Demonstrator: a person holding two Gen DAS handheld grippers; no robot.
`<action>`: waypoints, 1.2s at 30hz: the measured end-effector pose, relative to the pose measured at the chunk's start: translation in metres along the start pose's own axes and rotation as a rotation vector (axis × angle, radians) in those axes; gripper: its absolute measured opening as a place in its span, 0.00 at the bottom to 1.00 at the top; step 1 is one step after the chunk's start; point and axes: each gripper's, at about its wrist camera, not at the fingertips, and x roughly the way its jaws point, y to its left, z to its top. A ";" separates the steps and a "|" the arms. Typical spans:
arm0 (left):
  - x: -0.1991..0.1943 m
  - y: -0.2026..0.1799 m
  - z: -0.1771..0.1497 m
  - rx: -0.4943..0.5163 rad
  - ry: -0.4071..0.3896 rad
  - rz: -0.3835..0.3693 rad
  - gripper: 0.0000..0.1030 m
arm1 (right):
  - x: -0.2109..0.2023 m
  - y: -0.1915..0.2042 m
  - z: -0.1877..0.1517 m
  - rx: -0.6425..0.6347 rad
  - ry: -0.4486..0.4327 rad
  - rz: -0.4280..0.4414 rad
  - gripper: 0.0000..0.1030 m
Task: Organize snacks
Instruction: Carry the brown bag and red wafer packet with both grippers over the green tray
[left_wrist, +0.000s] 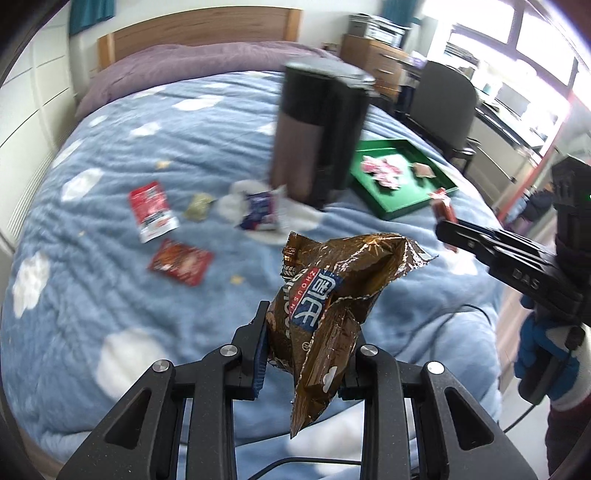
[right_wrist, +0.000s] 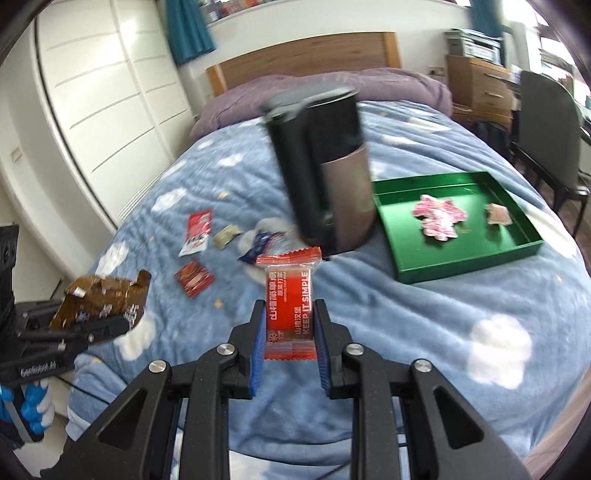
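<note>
right wrist view: a red snack bar (right_wrist: 289, 306) is clamped in the right gripper (right_wrist: 289, 332) above the bed (right_wrist: 461, 295); the left gripper (left_wrist: 306, 354) is clamped on a crumpled brown packet (left_wrist: 325, 314). either could be dropped short of the green tray (right_wrist: 469, 258) near the bed's right edge, since a tall dark canister (right_wrist: 325, 177) stands in the way.

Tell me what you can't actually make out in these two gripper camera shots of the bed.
- Black canister: motion-blurred in both views, no label legible.
- Pink snacks in the green tray: too small and blurred to count.
- Brown packet in the left gripper: crumpled, text partly folded away.
- Dark blue packet: the canister covers part of it in the right wrist view.
</note>
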 end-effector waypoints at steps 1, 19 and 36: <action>0.001 -0.008 0.003 0.012 0.000 -0.007 0.23 | -0.002 -0.007 0.000 0.009 -0.006 -0.006 0.25; 0.035 -0.133 0.059 0.221 0.039 -0.101 0.23 | -0.023 -0.138 0.003 0.226 -0.079 -0.108 0.25; 0.122 -0.193 0.135 0.287 0.084 -0.121 0.23 | 0.012 -0.231 0.046 0.269 -0.085 -0.166 0.25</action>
